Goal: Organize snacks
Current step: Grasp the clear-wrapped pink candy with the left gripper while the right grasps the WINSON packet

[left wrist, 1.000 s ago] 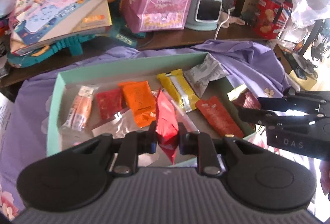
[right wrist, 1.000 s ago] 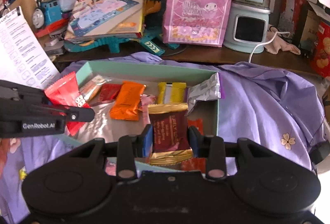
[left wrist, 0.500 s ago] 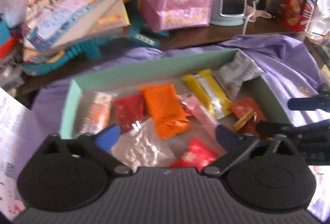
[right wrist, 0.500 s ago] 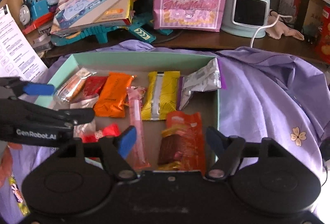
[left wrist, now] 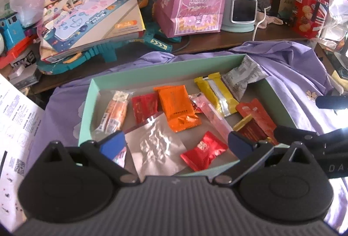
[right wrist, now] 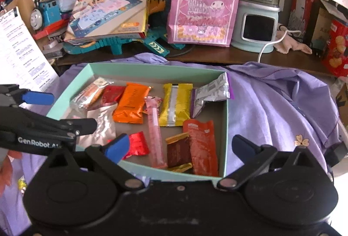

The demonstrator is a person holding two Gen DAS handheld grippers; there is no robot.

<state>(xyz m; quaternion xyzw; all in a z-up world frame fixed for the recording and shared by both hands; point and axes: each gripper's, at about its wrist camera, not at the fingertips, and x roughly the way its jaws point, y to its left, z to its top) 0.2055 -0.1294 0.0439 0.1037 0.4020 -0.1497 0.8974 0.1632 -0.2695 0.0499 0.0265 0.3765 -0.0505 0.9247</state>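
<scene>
Your left gripper (left wrist: 176,143) is spread wide, holding nothing, at the near edge of the mint-green box (left wrist: 152,69). Your right gripper (right wrist: 180,145) is spread too, empty. Just past them, inside the box: small red packet (left wrist: 204,153), dark red gold-edged packet (right wrist: 179,152), silver foil pouch (left wrist: 155,149). Farther in: orange packet (left wrist: 177,108), yellow packet (left wrist: 218,94). Box sits on purple cloth (right wrist: 280,105); pink gift bag (right wrist: 203,5) behind.
</scene>
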